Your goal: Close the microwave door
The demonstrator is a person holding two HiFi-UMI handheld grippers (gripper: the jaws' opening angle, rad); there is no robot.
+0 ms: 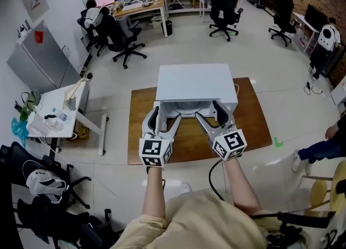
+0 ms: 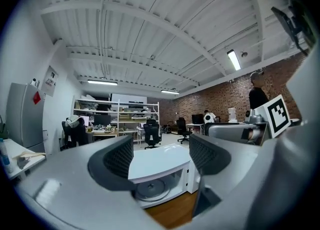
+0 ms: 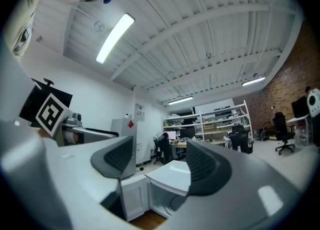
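head view looks down, both gripper views face the microwave (image 1: 196, 83)

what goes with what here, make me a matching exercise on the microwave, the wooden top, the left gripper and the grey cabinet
1 white box-shaped microwave
2 brown wooden tabletop
3 left gripper
4 grey metal cabinet

a jaws apart, empty
b under the microwave
c far left of the room
d door open, round turntable showing

Pairs: 1-d, 2-b, 3-a, 4-c
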